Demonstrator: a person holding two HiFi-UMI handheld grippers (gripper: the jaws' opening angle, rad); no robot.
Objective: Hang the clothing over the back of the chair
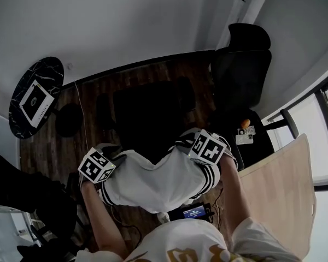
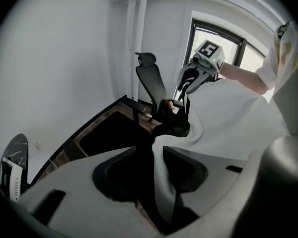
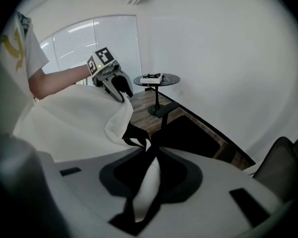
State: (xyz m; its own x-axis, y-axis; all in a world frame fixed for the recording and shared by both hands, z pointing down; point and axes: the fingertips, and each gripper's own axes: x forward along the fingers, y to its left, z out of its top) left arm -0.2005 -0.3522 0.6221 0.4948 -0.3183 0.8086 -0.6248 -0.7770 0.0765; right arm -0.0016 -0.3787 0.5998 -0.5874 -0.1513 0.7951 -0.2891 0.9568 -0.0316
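A white garment (image 1: 158,182) with black striped trim hangs stretched between my two grippers, above a dark floor mat (image 1: 153,111). The left gripper (image 1: 113,158) is at its left corner and the right gripper (image 1: 192,146) at its right corner. In the left gripper view a fold of the cloth (image 2: 228,118) runs between the parted jaws of the left gripper (image 2: 151,155), with a dark gap beside it. In the right gripper view a fold lies loosely between the jaws of the right gripper (image 3: 150,155). The black office chair (image 1: 241,70) stands to the right, its back away from the garment.
A small orange thing and a card (image 1: 245,130) lie on the chair's seat. A round black side table (image 1: 35,97) carries a white box at the left. A pale wooden panel (image 1: 279,195) is at the right, dark furniture (image 1: 22,190) at the lower left, and a device (image 1: 194,212) on the floor.
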